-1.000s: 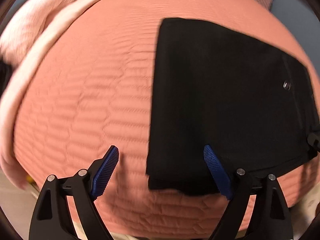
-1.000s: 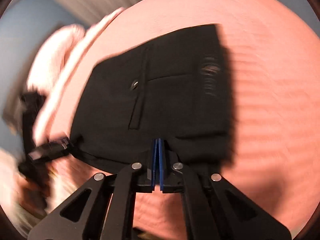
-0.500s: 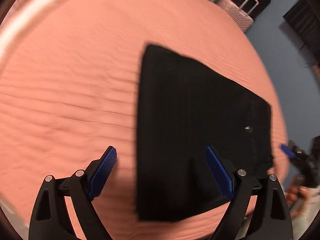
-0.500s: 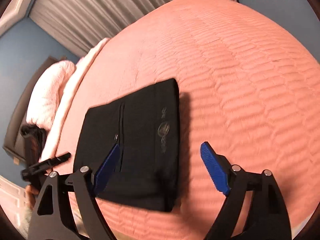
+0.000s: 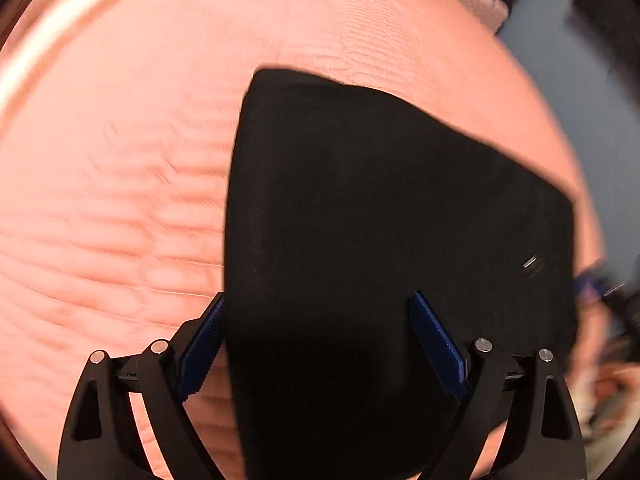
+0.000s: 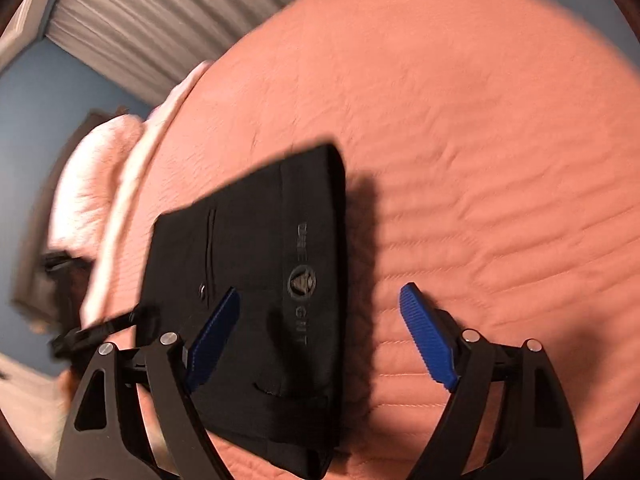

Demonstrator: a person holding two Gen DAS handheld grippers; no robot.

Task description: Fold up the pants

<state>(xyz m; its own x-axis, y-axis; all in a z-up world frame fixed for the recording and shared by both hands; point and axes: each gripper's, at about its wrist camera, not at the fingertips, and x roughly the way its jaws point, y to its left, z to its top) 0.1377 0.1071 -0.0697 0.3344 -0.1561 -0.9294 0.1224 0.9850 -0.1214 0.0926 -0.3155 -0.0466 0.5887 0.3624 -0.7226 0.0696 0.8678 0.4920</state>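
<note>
Here, folded pants (image 5: 380,240) under open jaws

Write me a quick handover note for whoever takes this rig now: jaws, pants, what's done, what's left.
Left gripper: jaws open, empty, over the near edge of the pants.
Right gripper: jaws open, empty, over the pants' right edge.
Pants: black, folded into a compact rectangle, lying flat on the pink bedspread, waistband logo up.
Done: the fold looks complete; neither gripper holds cloth.
Left: probably just check the edges are neat and back away.
</note>
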